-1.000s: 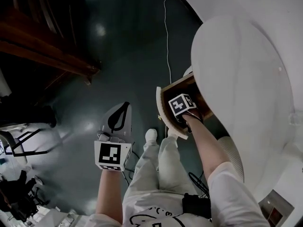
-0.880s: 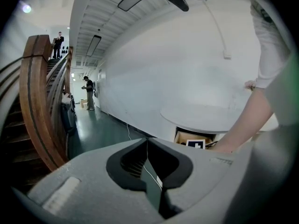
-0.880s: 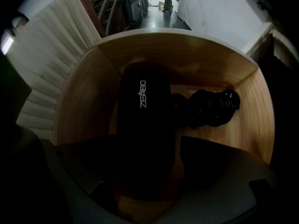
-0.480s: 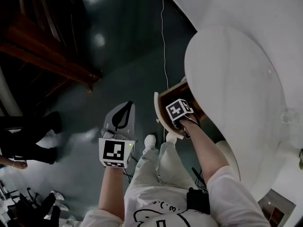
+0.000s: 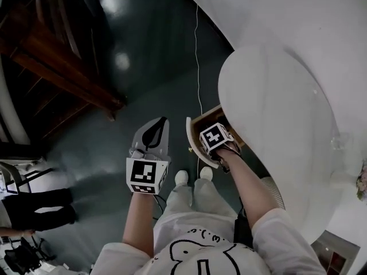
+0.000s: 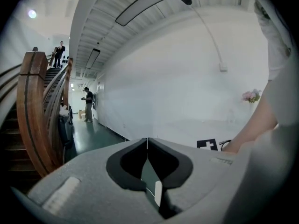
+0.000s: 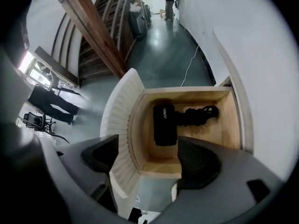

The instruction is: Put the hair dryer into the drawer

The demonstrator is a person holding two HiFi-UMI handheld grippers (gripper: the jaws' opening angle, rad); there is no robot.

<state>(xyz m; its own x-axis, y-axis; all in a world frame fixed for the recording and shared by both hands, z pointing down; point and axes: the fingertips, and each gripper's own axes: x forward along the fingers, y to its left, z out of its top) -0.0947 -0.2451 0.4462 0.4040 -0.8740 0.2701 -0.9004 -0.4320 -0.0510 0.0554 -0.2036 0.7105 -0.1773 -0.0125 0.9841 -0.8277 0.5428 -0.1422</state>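
Note:
The black hair dryer [image 7: 164, 124] lies inside the open wooden drawer [image 7: 219, 134], its coiled cord [image 7: 202, 115] beside it to the right. The drawer has a curved, ribbed white front [image 7: 119, 125] and sticks out from under the white table [image 5: 275, 125]. My right gripper [image 7: 149, 160] hovers open above the drawer's front part, holding nothing; in the head view its marker cube [image 5: 213, 137] covers the drawer [image 5: 195, 132]. My left gripper [image 5: 162, 122] is shut and empty, out over the floor just left of the drawer front. Its jaws [image 6: 147, 141] meet at the tips.
A wooden staircase [image 5: 63, 67] rises at the left. A white cable [image 5: 196, 56] runs across the dark green floor [image 5: 143, 67] toward the drawer. A person's dark trouser legs [image 5: 40, 208] stand at the lower left. Other people stand far down the hallway [image 6: 88, 104].
The left gripper has drifted a little up and right, closer to the drawer front. The right gripper stays over the drawer. The person at the left has shifted.

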